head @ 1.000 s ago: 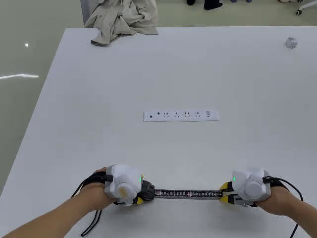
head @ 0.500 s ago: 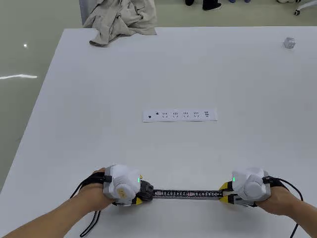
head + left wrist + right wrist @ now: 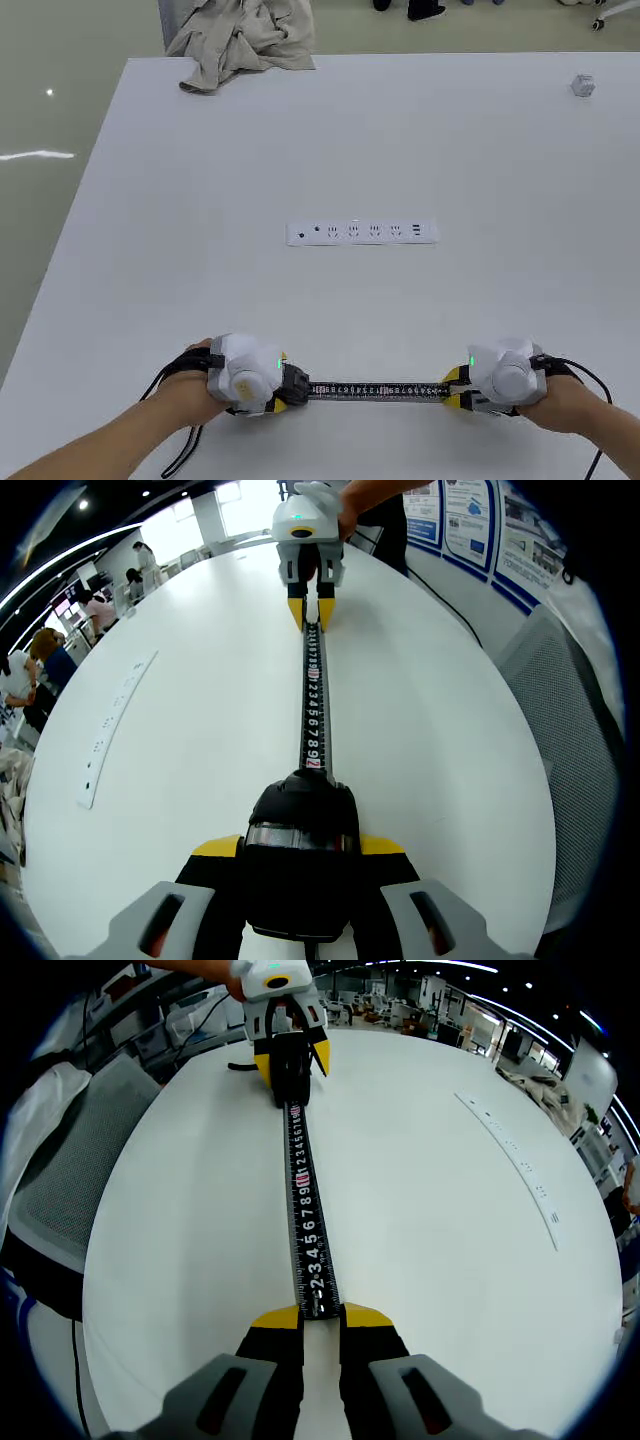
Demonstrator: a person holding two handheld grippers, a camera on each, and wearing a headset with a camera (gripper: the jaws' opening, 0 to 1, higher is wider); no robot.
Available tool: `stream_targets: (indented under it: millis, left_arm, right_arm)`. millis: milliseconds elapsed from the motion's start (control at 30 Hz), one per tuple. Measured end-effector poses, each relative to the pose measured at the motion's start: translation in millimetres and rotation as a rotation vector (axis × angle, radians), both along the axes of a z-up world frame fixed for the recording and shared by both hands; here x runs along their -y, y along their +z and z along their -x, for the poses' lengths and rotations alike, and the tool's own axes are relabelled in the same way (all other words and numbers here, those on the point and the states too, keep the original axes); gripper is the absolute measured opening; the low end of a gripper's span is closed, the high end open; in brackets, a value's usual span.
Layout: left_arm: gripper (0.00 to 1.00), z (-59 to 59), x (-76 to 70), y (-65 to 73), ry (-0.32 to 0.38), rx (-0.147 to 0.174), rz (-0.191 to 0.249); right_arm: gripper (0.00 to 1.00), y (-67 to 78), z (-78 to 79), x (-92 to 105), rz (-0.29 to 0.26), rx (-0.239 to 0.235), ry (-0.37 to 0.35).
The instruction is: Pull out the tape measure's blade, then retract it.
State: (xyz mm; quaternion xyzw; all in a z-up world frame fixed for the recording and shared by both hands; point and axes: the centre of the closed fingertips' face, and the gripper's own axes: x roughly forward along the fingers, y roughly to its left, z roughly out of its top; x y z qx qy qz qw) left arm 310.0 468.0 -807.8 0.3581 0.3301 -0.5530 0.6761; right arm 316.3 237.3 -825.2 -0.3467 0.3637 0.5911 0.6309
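Observation:
The black tape measure case [image 3: 302, 840] sits between the yellow-tipped jaws of my left gripper [image 3: 287, 386], which is shut on it near the table's front edge. Its black blade with white numbers [image 3: 378, 391] runs flat along the table to my right gripper [image 3: 452, 390], which is shut on the blade's end [image 3: 318, 1310]. In the right gripper view the case [image 3: 284, 1065] shows at the far end of the blade [image 3: 304, 1205], held by the left gripper [image 3: 282, 1072]. In the left gripper view the right gripper [image 3: 311, 608] pinches the far end of the blade [image 3: 314, 705].
A white power strip [image 3: 362, 233] lies across the middle of the white table [image 3: 350, 150]. A crumpled beige cloth [image 3: 240, 38] lies at the far left corner, a small pale object [image 3: 582, 86] at the far right. A black cable [image 3: 180, 455] trails from the left hand.
The blade has grown slightly longer as the left gripper with the case edged left. The right gripper has stayed nearly still.

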Motion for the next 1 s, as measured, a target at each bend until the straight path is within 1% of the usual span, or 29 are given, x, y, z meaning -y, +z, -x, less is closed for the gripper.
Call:
stream_targets:
  millis: [200,300,500,633,833,1000]
  left_arm:
    - [0.38,0.2,0.6,1.0,0.002,0.002,-0.001]
    - [0.38,0.6,-0.4,0.3,0.002,0.009,0.002]
    - [0.38,0.2,0.0,0.3,0.002,0.007,0.0]
    - [0.38,0.0,0.0,-0.3,0.003,0.008,-0.001]
    - [0.38,-0.1,-0.3,-0.8,0.003,0.011,-0.001]
    - [0.38,-0.4,0.4,-0.4,0.005,0.008,-0.001]
  right_arm:
    - [0.12,0.4,0.2,0.0,0.001,0.002,-0.001]
    - [0.11,1.1,0.3,-0.2,-0.003,0.004,-0.003]
    - [0.12,-1.0,-0.7,1.4,-0.006,0.006,-0.007]
    - [0.12,0.7,0.2,0.5,-0.005,0.007,-0.009]
    - [0.12,0.8,0.4,0.2,-0.001,0.015,-0.002]
    - [0.13,-0.7,0.4,0.5,0.01,0.026,0.018]
